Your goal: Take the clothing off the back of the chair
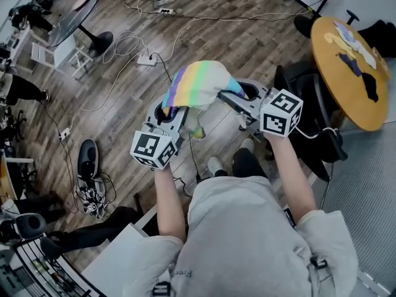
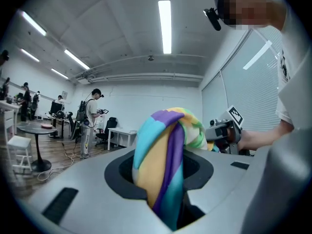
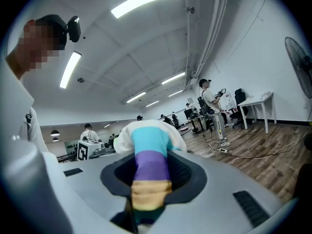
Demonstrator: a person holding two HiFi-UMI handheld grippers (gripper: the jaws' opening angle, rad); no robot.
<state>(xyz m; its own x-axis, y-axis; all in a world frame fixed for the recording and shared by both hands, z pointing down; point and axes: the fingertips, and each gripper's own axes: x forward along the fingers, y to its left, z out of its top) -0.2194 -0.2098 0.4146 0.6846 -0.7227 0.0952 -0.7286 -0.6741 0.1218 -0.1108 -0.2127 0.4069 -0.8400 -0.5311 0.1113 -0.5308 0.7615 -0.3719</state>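
Clearly, the jaws of the left gripper [image 2: 168, 199] are pressed on a bunched fold of the striped clothing [image 2: 161, 150], which comes up between them as a thick twisted roll. The jaws of the right gripper [image 3: 146, 199] pinch another fold of the same garment, with the turquoise, purple and yellow bands running down into the gap. I think two separate holds are used because the fabric is soft: one hold alone would let the rest hang low and perhaps drag. In the head view the garment hangs in the air between the two grippers, in front of the person's body and over the wooden floor [image 1: 124, 104]. It touches no furniture. The black chair [image 1: 306, 98] stands beside the round table [image 1: 337, 85], behind the right gripper, and the clothing is apart from it, so it seems already off the chair back. Both forearms [image 1: 170, 197] reach forward and are about parallel. The grippers point almost level and lean a little toward each other, with the marker cubes [image 1: 153, 148] facing up to the camera.
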